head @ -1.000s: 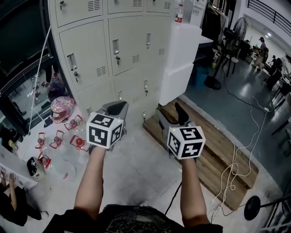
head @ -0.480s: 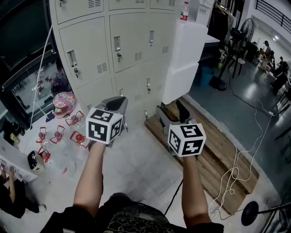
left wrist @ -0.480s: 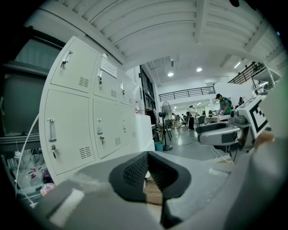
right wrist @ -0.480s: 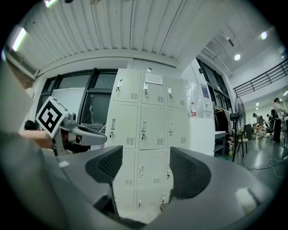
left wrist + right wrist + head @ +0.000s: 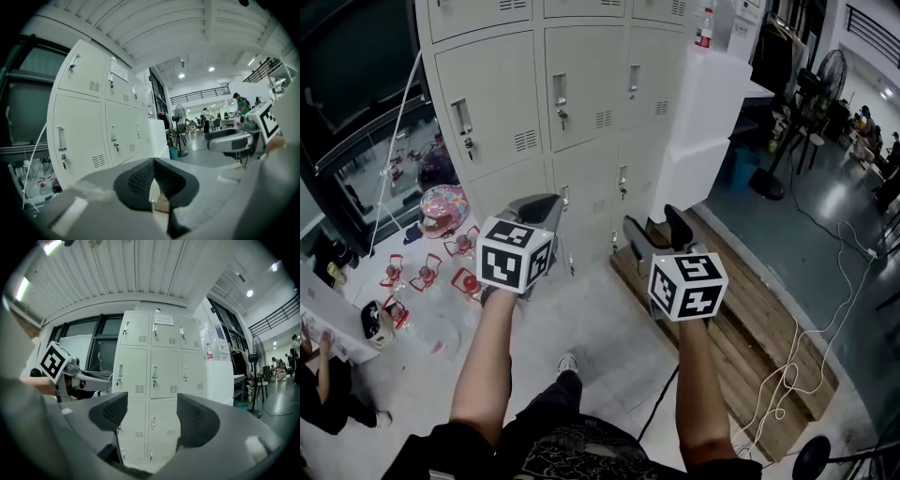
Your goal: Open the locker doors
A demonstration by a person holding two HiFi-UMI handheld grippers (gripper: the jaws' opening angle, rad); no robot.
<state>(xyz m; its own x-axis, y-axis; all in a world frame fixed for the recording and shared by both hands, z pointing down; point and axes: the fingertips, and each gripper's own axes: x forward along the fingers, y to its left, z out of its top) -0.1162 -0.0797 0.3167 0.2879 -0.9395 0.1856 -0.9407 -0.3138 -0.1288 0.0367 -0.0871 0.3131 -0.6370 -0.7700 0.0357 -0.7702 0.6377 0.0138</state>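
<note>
L gripper (image 5: 542, 204): jaws pressed together, empty | R gripper (image 5: 652, 227): jaws wide, empty | lockers (image 5: 581, 122): ahead, well apart from both, all doors shut | step: approach | tip: come in square to one door, R jaws astride its handle (image 5: 560, 91), clamp firm, pull along hinge arc.

Two tools (image 5: 546, 204) (image 5: 654, 225), one bottle (image 5: 704, 28), one locker bank (image 5: 581, 84)
</note>
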